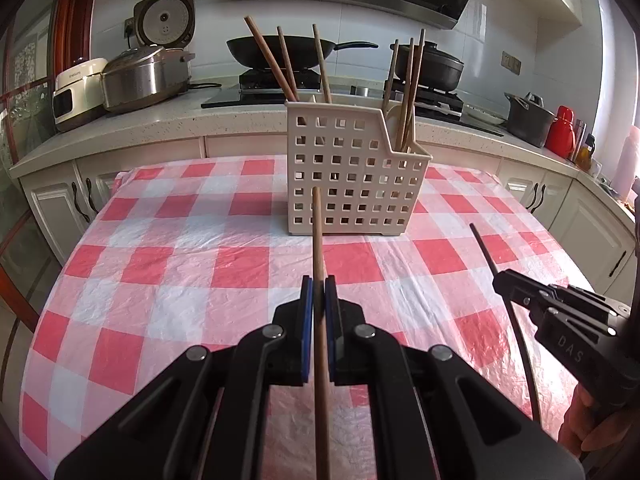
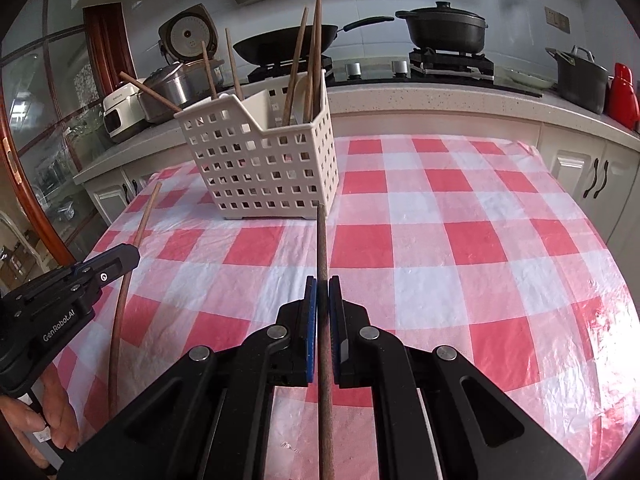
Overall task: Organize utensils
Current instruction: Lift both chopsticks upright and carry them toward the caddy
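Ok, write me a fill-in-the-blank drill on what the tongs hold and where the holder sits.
1. Each pair of tongs, left and right, is shut on one ____.
2. The perforated holder stands on a red-and-white ____ cloth.
3. The chopsticks already in the holder stand ____, not flat.

Missing words: chopstick; checked; upright

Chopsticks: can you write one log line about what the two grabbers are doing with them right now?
left gripper: shut on brown chopstick | right gripper: shut on dark chopstick | both held above checkered tablecloth | white basket: already holds chopsticks
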### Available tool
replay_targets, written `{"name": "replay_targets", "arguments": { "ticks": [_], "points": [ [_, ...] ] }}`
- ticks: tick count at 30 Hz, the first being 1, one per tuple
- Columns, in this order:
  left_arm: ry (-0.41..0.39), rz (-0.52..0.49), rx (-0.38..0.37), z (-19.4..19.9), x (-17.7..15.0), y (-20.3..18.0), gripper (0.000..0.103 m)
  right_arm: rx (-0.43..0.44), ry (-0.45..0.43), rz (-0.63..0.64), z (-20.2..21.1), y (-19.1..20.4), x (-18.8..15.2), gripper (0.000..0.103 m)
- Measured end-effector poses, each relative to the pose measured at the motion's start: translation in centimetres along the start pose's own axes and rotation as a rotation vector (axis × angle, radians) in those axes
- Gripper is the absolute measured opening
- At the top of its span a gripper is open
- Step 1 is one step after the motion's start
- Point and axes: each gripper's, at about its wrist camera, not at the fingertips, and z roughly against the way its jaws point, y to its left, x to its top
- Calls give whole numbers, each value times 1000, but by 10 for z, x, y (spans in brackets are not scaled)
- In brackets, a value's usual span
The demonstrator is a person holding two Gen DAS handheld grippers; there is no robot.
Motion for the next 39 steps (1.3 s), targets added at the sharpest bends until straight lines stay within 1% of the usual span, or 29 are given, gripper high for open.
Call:
{"name": "replay_targets", "arguments": {
  "ticks": [10,21,29,39],
  "points": [
    [-86,4,-6,38,1,5,6,25,-88,21,32,15,9,6],
    [-148,7,-11,70,3,7,6,60,-179,47,64,32,17,6],
    [-194,-15,-3,88,4,3,6,67,-207,50,74,36,19,6],
    [-234,-18,-2,102,6,4,6,81,-249,51,91,37,21,6]
  ]
}}
